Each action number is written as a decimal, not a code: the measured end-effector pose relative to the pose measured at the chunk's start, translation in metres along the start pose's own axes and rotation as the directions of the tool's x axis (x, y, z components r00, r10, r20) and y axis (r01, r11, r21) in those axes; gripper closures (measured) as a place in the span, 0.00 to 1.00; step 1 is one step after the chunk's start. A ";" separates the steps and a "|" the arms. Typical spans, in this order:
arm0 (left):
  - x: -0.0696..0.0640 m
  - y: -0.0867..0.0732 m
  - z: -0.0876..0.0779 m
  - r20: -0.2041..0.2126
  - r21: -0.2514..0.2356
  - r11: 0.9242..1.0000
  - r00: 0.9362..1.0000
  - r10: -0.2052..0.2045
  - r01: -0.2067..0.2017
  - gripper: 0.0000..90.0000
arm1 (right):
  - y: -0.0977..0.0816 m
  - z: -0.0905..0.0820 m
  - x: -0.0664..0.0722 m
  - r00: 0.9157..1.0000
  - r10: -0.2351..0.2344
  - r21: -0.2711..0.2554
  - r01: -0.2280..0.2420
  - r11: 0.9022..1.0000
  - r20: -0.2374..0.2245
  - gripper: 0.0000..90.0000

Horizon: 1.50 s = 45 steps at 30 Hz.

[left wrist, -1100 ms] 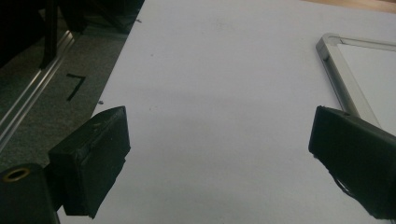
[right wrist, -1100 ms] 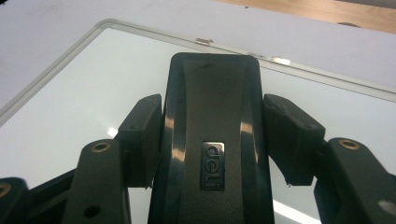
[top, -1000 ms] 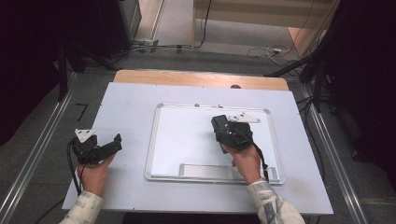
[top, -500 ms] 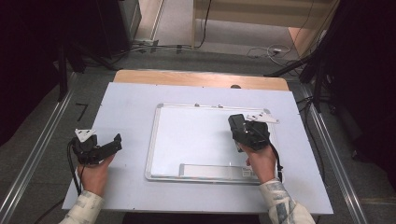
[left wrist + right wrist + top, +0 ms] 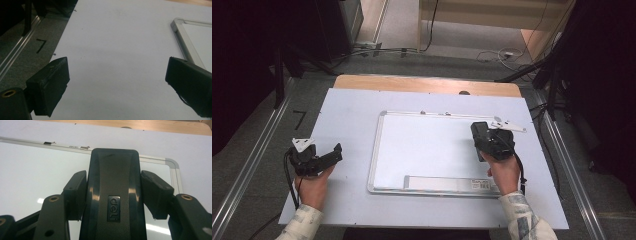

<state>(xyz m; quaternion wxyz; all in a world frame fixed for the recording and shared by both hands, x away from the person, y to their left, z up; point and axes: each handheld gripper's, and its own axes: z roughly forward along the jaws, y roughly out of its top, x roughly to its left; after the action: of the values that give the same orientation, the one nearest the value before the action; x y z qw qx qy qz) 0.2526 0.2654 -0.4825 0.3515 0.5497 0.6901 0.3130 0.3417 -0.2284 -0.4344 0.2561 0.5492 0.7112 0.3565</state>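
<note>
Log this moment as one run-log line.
right tool: shut on black eraser, over whiteboard right side | left tool: open, empty, beside whiteboard on table

High view looks down; gripper views skim close; all share whiteboard (image 5: 432, 150).

A lab-style recording bay is suggested: a white-topped table (image 5: 347, 115) is flanked by metal floor rails (image 5: 249, 165), loose cables (image 5: 377, 50) (near dark stands) and grey carpet (image 5: 462, 40).
</note>
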 end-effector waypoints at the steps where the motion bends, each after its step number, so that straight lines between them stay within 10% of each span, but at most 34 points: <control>1: 0.000 0.000 0.000 0.001 0.000 1.000 1.000 0.001 -0.001 0.07 | 0.000 0.000 -0.001 1.000 0.002 -0.001 -0.002 1.000 0.000 0.43; 27: 0.000 0.000 0.000 0.002 0.001 1.000 1.000 0.005 -0.005 0.07 | 0.001 0.013 -0.032 0.994 0.076 0.008 -0.077 0.997 0.079 0.43; 45: 0.001 -0.001 0.001 -0.002 0.006 1.000 1.000 0.001 -0.001 0.07 | 0.013 0.058 -0.054 0.982 0.104 0.069 -0.116 0.991 0.160 0.43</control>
<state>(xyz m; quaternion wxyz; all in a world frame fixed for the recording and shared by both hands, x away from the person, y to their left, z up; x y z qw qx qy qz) 0.2530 0.2662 -0.4837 0.3489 0.5510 0.6911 0.3115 0.4071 -0.2654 -0.4612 0.2692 0.6234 0.6708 0.2983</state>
